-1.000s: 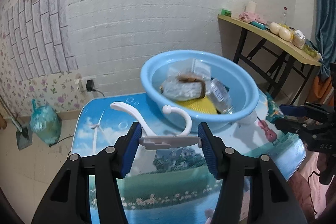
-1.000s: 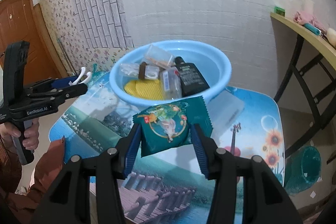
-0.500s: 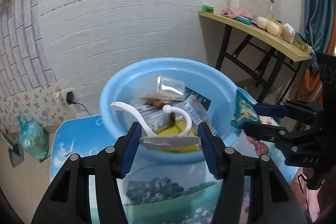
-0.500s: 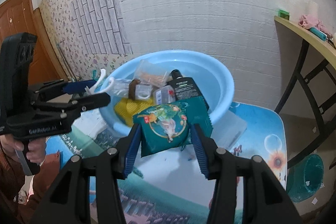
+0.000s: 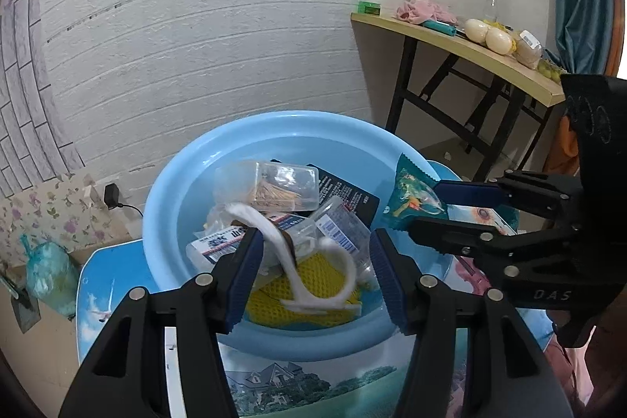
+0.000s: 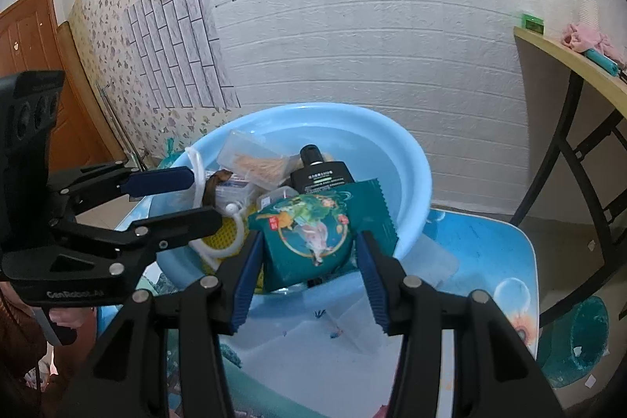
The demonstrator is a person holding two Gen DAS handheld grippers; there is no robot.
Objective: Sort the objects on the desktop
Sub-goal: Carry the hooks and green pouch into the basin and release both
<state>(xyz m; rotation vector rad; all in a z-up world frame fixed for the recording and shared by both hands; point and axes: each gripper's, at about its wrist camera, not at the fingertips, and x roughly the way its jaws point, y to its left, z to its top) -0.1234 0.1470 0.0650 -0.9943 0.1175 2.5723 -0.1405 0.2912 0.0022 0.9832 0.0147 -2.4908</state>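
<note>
A light blue basin (image 5: pixel 180 183) (image 6: pixel 407 175) stands on the table, with several items in it. My left gripper (image 5: pixel 313 277) (image 6: pixel 203 196) hovers over its near side. The white hook (image 5: pixel 282 249) (image 6: pixel 235 241) shows blurred and tilted between the fingers, low over a yellow mesh item (image 5: pixel 313 316); its base reaches neither pad, so the jaws stand open around it. My right gripper (image 6: pixel 307 273) (image 5: pixel 421 208) is shut on a dark green snack packet (image 6: pixel 309 234) (image 5: pixel 411 190) and holds it above the basin's rim on the right.
Inside the basin lie a black bottle (image 6: pixel 321 175) and a clear box of sticks (image 5: pixel 286 183). A clear plastic bag (image 6: pixel 352 332) lies on the blue picture table (image 6: pixel 490 261). A wooden side table (image 5: pixel 470 46) stands right; a teal bin (image 6: pixel 580 335) sits on the floor.
Both grippers have closed in over the basin. The white hook, earlier clamped level between the left pads, now hangs lower, tilted and blurred. The green packet stays gripped on the right.
</note>
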